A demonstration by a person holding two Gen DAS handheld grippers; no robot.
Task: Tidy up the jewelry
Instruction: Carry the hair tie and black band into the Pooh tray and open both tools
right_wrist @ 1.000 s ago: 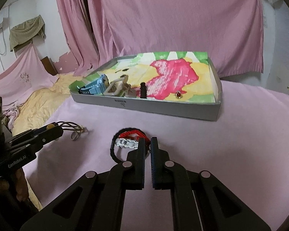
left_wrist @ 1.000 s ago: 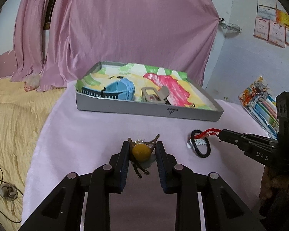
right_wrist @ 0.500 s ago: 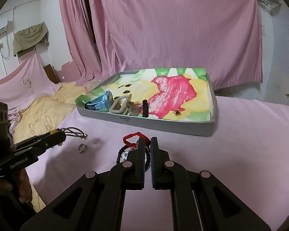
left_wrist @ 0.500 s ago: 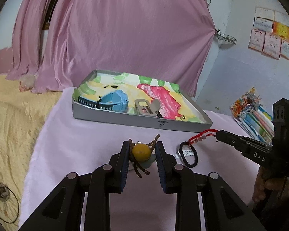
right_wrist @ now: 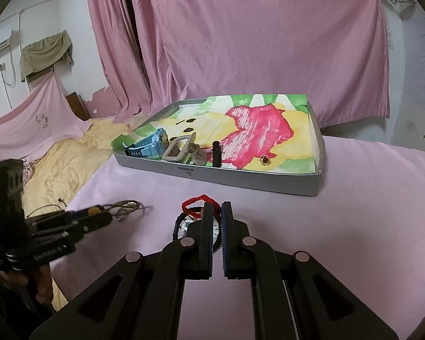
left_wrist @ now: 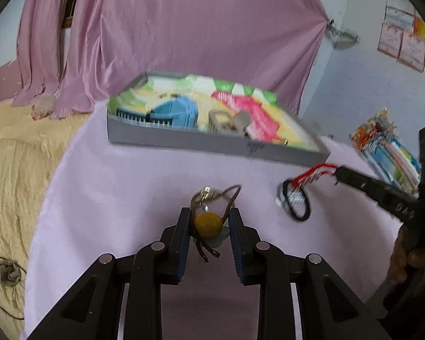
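Both grippers are gripping jewelry above the pink cloth (right_wrist: 340, 198) that is covering the table. Left gripper (left_wrist: 209, 223) is pinching a yellow bead pendant (left_wrist: 208, 223) between its blue-padded fingers (left_wrist: 183, 235), with the jaws standing only as far apart as the bead is wide; brown cord (left_wrist: 229, 198) and a small metal clasp (left_wrist: 205, 195) are trailing out ahead of the tips, and two cord ends are hanging below the bead. Right gripper (right_wrist: 216, 212) is squeezing nearly closed on a red string bracelet (right_wrist: 197, 204), whose loop is sticking up to the left of the tips, while a black band (left_wrist: 299, 204) and a pale beaded piece (left_wrist: 289, 198) are dangling from the red string just above the cloth. Beyond both tools, a grey tray (right_wrist: 240, 177) lined with a bright painted sheet is sitting on the cloth, and it is already holding a blue watch (right_wrist: 151, 146), a beige buckle-like piece (right_wrist: 181, 148), a short black upright piece (right_wrist: 216, 154) and a tiny red-and-gold ring (right_wrist: 264, 160). Left wrist view is blurring, so the tray's contents are reading only as smears there. Pink curtains (right_wrist: 240, 42) are hanging behind, and a yellow bedspread (right_wrist: 65, 164) is lying to the left.
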